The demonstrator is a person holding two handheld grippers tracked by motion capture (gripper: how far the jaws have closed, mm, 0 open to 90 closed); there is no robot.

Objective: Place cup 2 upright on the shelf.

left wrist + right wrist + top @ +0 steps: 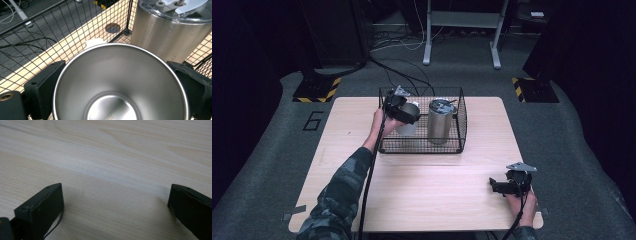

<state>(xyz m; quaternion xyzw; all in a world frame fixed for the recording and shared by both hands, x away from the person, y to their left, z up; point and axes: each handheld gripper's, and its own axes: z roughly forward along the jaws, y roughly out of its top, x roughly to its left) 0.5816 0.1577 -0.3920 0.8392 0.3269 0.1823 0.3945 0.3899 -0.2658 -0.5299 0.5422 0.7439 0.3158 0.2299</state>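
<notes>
A shiny steel cup (120, 82) sits right between the two black jaws of the left gripper (404, 111), and the jaws pinch its sides. The cup is open on top and smooth inside. It is in the wire basket (460, 120). Just past it stands a tall steel tumbler (170, 30) with a clear lid. The right gripper (115, 207) rests low over the wooden table (112, 150), jaws spread wide apart.

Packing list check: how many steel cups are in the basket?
2: an open cup at the left, between the left tool's jaws, and a lidded cup to its right.
</notes>
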